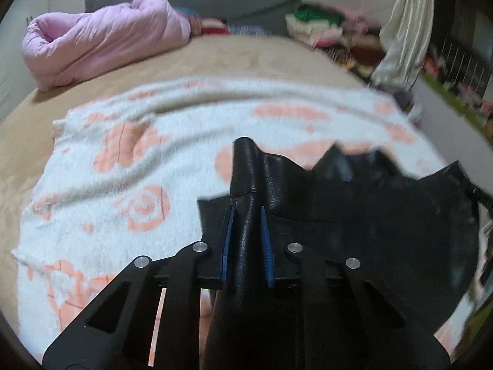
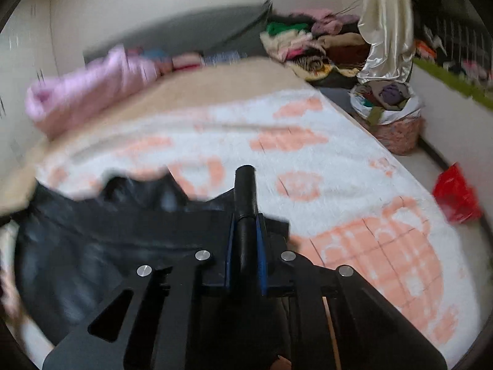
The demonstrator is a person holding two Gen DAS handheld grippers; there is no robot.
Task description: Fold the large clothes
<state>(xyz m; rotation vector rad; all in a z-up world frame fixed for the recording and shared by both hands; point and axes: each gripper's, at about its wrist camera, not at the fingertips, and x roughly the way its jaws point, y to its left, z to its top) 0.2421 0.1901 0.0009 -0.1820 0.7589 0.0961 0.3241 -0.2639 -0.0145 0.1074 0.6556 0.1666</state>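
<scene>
A black leather-like garment (image 1: 354, 215) hangs stretched between my two grippers above a white blanket with peach flowers (image 1: 138, 160). My left gripper (image 1: 246, 212) is shut on a bunched fold of the garment that pokes out past its blue pads (image 1: 265, 234). The rest of the garment spreads off to the right in this view. In the right wrist view my right gripper (image 2: 245, 219) is shut on another rolled fold of the same garment (image 2: 107, 231), which spreads away to the left. The blanket (image 2: 339, 160) lies below it.
The blanket covers a tan bed (image 1: 215, 58). A rolled pink quilt (image 1: 101, 37) lies at the bed's far left. Piles of clothes (image 2: 308, 43) sit beyond the bed, with a pale curtain (image 2: 385, 24), a full bag (image 2: 391, 114) and a red bag (image 2: 456, 194) on the floor at the right.
</scene>
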